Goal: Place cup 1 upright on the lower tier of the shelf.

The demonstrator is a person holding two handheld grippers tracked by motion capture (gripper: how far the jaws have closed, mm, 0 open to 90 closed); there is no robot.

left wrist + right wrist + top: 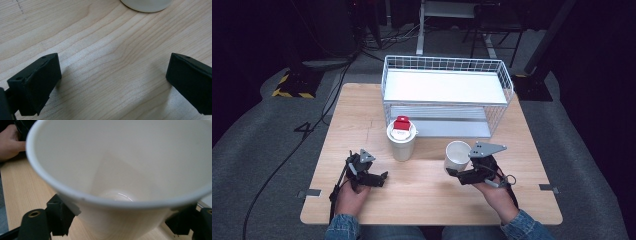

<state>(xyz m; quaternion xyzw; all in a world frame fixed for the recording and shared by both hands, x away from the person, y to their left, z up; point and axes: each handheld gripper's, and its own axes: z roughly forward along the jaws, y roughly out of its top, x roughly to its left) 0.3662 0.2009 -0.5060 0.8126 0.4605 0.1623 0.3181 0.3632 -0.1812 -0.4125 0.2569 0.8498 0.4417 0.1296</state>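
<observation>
Wire rack [447,95] at the far middle of the counter [427,200]. Lidded cup [402,142] just before the rack's left front corner. Open cup [457,156] to its right, nearer the person, between the jaws of the right gripper [455,172]. Left gripper [379,179] near the front left, apart from both cups.

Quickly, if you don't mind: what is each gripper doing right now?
Left gripper: open, nothing between its jaws, over bare table.
Right gripper: shut on the open white cup.
</observation>
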